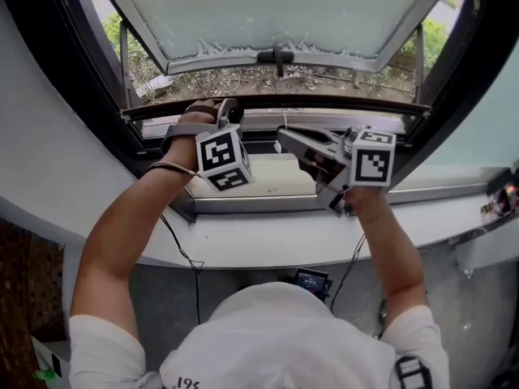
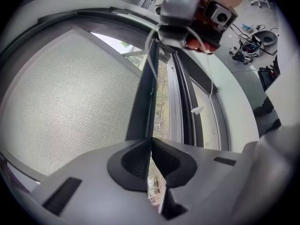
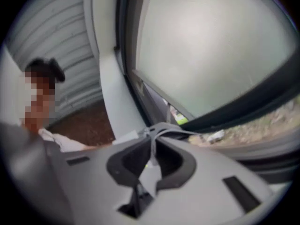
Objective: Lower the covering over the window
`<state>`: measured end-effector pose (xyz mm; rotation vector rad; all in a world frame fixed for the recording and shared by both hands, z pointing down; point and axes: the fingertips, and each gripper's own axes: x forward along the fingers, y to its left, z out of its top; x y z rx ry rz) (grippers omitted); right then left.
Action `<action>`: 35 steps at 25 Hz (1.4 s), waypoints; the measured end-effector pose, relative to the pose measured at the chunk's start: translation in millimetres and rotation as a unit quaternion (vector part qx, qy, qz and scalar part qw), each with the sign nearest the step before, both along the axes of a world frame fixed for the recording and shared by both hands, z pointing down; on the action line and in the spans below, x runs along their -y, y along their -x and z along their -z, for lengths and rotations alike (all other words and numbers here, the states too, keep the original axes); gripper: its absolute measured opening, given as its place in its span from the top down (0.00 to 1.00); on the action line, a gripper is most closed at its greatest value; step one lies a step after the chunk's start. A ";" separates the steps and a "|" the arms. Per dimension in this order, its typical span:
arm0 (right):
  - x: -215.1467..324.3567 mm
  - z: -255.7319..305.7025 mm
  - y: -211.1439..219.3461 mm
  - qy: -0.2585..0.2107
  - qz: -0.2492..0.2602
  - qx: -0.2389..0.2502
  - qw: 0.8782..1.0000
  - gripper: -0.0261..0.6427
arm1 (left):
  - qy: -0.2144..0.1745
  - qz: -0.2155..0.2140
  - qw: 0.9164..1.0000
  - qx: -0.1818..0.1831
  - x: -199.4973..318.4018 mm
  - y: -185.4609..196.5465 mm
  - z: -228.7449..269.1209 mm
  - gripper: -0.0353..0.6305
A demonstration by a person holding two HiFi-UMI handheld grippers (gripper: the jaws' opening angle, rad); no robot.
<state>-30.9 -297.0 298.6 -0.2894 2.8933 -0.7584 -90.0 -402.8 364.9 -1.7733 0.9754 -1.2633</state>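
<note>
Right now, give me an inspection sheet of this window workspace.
Surface: white window sill, running below the frame.
Job's things: mesh screen next to its dark bar; white pull cord; glass sash swung open outward.
Clutter: small lit device under the sill.
Grippers: left tongs shut on the dark bar; right tongs shut on the pull cord.
Cables: black cables hang below the sill.
Surroundings: shrubs and bare ground outside.
</note>
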 end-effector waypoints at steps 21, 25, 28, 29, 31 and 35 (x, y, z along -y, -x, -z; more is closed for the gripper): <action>68.6 -45.1 -59.9 -0.472 -0.241 -0.545 0.650 0.64 | -0.002 0.000 1.000 -0.004 0.8 0.8 0.6 0.89; 96.9 -50.4 -68.9 -0.505 -0.219 -0.620 0.559 0.70 | -0.001 0.002 1.000 -0.005 0.9 0.3 0.7 0.89; 100.6 -44.9 -70.6 -0.519 -0.214 -0.637 0.527 0.84 | 0.000 0.002 1.000 -0.004 1.6 0.3 0.5 0.89; 100.1 -45.2 -70.2 -0.519 -0.210 -0.640 0.525 0.84 | 0.000 0.002 1.000 -0.005 1.6 0.5 0.6 0.89; 98.5 -51.0 -69.3 -0.516 -0.203 -0.643 0.528 0.84 | 0.000 0.003 1.000 -0.009 1.3 0.8 0.4 0.89; 106.7 -66.4 -72.1 -0.507 -0.199 -0.657 0.521 0.84 | -0.001 0.003 1.000 -0.015 1.8 -0.5 0.9 0.89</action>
